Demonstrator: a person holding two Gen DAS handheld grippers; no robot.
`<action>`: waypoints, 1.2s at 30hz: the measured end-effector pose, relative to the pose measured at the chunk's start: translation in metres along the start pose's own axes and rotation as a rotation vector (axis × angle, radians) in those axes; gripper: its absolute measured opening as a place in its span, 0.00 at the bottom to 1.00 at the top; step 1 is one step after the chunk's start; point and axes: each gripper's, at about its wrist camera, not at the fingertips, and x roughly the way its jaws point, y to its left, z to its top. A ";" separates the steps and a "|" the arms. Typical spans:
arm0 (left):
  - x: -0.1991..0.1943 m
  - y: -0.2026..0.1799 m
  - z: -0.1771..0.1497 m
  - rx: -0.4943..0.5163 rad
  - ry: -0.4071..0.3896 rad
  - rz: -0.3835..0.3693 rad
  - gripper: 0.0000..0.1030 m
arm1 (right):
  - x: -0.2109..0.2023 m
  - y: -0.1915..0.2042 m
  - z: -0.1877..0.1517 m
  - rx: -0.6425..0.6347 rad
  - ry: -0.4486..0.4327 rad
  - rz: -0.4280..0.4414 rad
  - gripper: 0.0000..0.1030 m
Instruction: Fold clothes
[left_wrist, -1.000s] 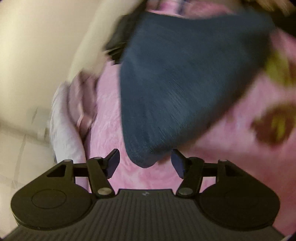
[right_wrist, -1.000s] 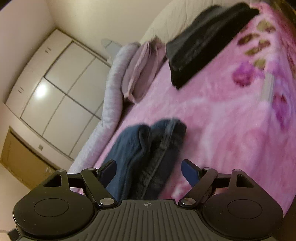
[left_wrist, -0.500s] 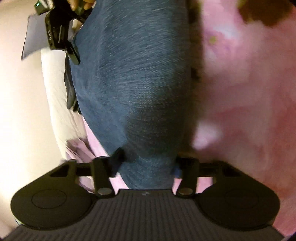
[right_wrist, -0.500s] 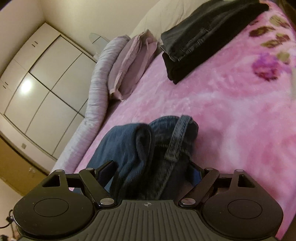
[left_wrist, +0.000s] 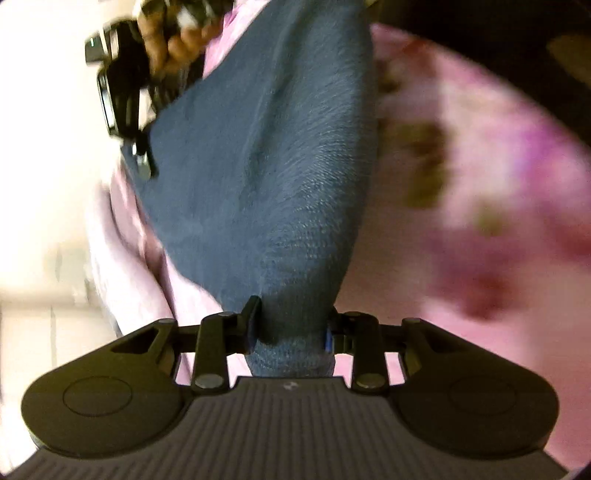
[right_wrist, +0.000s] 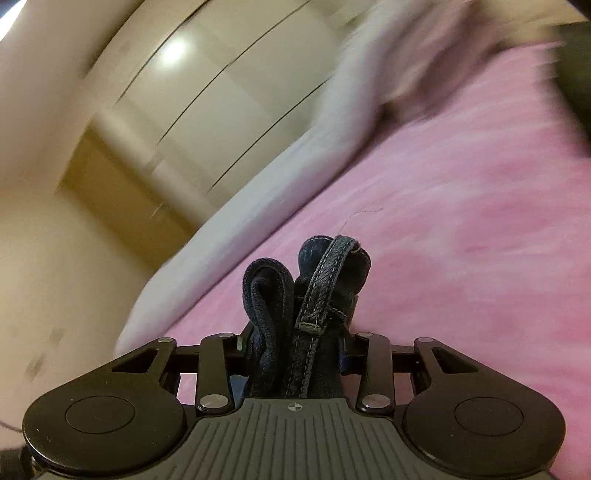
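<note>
Jeans (left_wrist: 266, 177) now lifted (belt loop (right_wrist: 325, 284) right-view only)

Home bedroom: pink bedspread (right_wrist: 461, 221), wardrobe (right_wrist: 207, 96).

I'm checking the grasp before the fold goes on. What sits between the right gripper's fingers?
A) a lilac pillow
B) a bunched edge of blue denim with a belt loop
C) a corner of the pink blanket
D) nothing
B: in the right wrist view, the right gripper is closing on bunched blue denim with a stitched belt loop, above the pink blanket.
</note>
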 end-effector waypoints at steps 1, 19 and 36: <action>-0.017 -0.006 0.000 -0.046 0.033 -0.015 0.26 | 0.025 0.010 0.009 -0.032 0.061 0.051 0.36; -0.109 -0.016 -0.012 -0.580 -0.008 -0.051 0.39 | 0.043 0.124 -0.018 -0.345 0.160 -0.151 0.59; -0.082 0.007 -0.082 -0.677 0.098 0.116 0.43 | -0.043 0.064 -0.178 0.372 -0.075 -0.143 0.64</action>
